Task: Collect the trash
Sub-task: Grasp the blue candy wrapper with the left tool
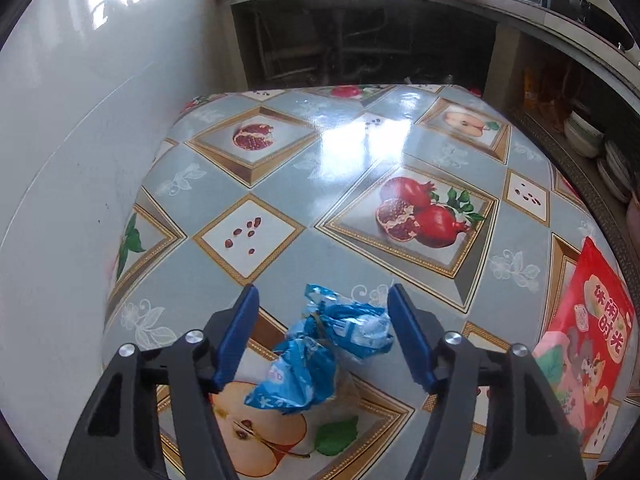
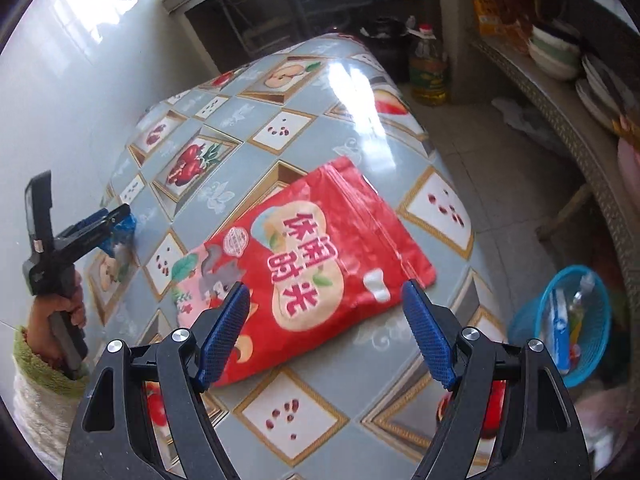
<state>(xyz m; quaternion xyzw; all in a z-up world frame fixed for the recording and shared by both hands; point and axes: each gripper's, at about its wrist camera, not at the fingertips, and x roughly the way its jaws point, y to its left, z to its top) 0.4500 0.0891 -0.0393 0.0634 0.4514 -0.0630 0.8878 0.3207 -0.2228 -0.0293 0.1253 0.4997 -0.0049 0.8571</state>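
Crumpled blue wrapper [image 1: 320,354] between spread left tool [image 1: 322,300], untouched: light, soft, crackly, pinch mid-bunch; right tool [image 2: 326,296] spread, empty.

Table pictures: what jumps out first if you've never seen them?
The big red snack bag lying flat on the fruit-patterned table, just beyond the right gripper. Next, the crumpled blue wrapper between the left gripper's blue fingers. Then the blue basket on the floor to the table's right.
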